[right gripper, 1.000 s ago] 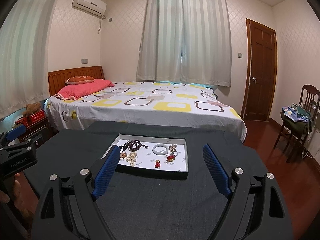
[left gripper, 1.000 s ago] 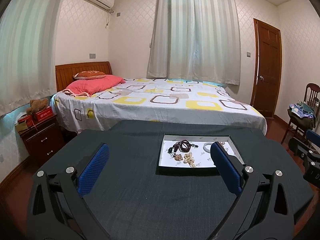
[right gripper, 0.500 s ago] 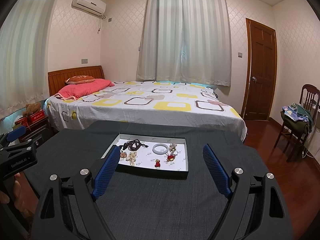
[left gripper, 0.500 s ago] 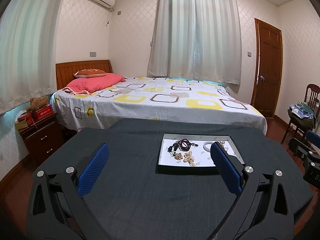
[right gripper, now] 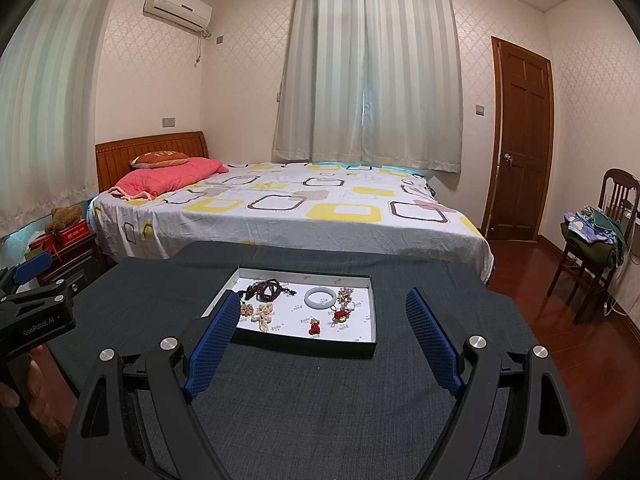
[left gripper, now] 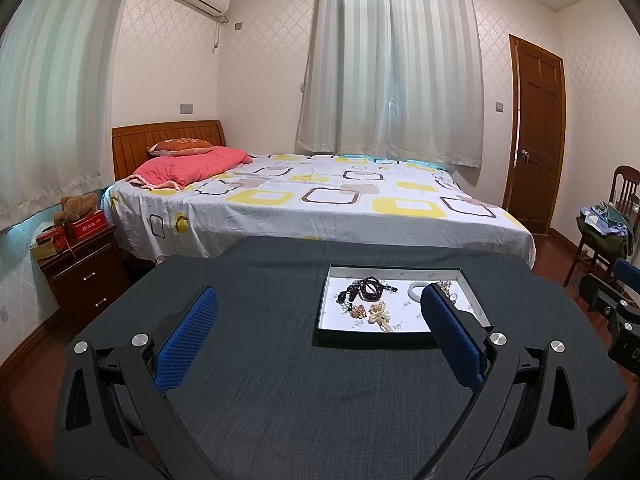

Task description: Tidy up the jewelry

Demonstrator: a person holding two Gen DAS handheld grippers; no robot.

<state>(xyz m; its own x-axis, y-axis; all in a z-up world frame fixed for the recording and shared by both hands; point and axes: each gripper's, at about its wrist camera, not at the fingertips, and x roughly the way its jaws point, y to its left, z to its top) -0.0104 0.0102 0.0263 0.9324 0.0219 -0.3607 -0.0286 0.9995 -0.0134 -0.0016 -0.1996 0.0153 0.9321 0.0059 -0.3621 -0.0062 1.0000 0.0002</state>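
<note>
We hold both grippers low over the dark table (right gripper: 320,400), each with its jaws spread wide and nothing between them. The left gripper (left gripper: 320,316) has the shallow tray (left gripper: 326,308) ahead and toward its right jaw, whose blue pad covers the tray's right part. From the right gripper (right gripper: 322,316) the tray (right gripper: 374,308) sits straight ahead between the jaws, just past the tips. On its white floor lie a dark bead string (right gripper: 267,289), a white bangle (right gripper: 320,297), pale bead clusters (right gripper: 262,315) and two small red charms (right gripper: 315,327). A bed (right gripper: 280,208) stands beyond the table.
</note>
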